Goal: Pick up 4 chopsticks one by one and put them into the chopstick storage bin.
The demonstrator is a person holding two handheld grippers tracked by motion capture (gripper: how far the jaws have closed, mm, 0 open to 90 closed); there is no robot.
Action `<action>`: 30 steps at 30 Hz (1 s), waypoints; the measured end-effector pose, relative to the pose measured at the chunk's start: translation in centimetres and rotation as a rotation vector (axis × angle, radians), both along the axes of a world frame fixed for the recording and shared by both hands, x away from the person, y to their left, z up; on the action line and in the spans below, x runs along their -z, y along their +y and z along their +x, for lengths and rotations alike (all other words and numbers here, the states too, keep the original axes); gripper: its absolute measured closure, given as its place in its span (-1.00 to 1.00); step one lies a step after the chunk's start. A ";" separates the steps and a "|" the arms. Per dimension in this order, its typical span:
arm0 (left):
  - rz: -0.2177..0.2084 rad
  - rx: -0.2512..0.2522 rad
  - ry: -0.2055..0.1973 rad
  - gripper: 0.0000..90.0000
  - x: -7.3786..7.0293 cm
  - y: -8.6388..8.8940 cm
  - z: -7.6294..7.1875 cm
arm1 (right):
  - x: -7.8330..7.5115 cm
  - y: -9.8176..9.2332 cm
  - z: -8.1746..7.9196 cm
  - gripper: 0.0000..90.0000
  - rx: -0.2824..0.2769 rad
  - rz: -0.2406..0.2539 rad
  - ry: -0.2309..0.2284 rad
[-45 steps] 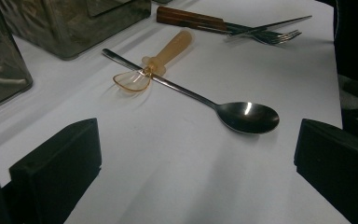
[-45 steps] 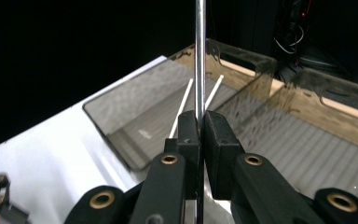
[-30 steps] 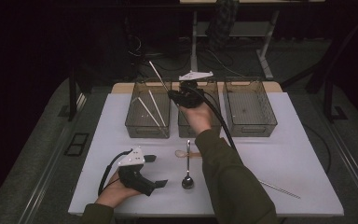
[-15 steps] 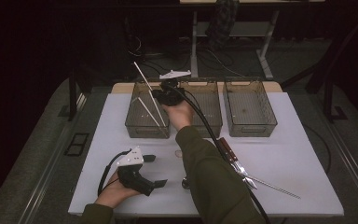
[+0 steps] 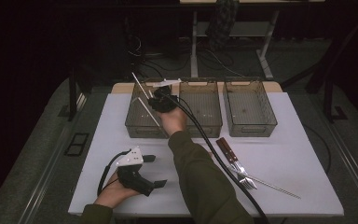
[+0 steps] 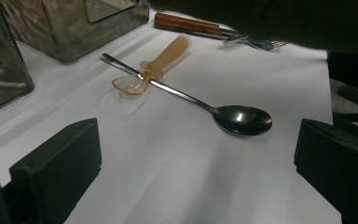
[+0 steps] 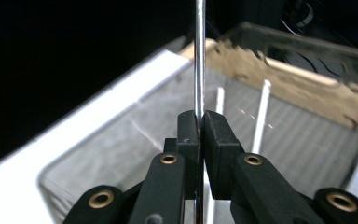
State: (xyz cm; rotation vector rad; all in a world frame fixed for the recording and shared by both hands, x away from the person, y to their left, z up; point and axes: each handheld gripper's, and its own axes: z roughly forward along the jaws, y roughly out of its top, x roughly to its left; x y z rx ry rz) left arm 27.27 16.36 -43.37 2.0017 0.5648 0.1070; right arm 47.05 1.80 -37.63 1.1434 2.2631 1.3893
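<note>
Over the leftmost smoky clear plastic bin [image 5: 142, 122], the right claw [image 5: 154, 99] is clamped on a thin metal chopstick [image 7: 199, 56], while the left claw [image 5: 154, 171] rests spread apart on the white desk [image 5: 284, 154].

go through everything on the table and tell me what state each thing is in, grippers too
right gripper: shut on a metal chopstick, over the left bin
left gripper: open, empty
left bin: chopsticks inside
middle bin, right bin: look empty
metal spoon: lying across the amber spoon
</note>
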 end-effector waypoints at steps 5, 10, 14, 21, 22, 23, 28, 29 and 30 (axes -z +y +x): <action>0.003 0.001 -0.001 -1.00 0.0 0.0 0.0 | 1.0 0.1 0.2 0.46 0.061 -0.042 0.077; 0.007 0.005 -0.002 -1.00 0.0 0.0 0.0 | 0.4 -0.4 -0.1 0.23 0.019 -0.085 0.060; 0.009 0.005 -0.002 -1.00 0.1 -0.1 0.0 | -0.8 -1.3 -0.7 0.15 -0.020 -0.089 0.047; 0.011 0.006 -0.004 -1.00 0.0 -0.1 0.0 | -2.5 -4.2 -2.4 0.04 -0.081 -0.077 0.053; 0.011 0.005 -0.004 -1.00 0.0 -0.1 0.0 | -2.7 -4.6 -2.6 0.02 -0.085 -0.074 0.053; 0.011 0.005 -0.003 -1.00 0.0 -0.1 0.0 | -2.9 -5.2 -2.8 0.02 -0.094 -0.073 0.050; 0.011 0.004 0.000 -1.00 0.1 -0.2 0.1 | -3.4 -7.7 -3.9 0.00 -0.110 -0.069 0.034; 0.011 0.003 -0.001 -1.00 0.1 -0.2 0.1 | -3.6 -8.2 -4.1 -0.02 -0.112 -0.065 0.030; 0.009 0.003 0.001 -1.00 0.1 -0.2 0.1 | -3.6 -8.6 -4.2 -0.03 -0.113 -0.060 0.032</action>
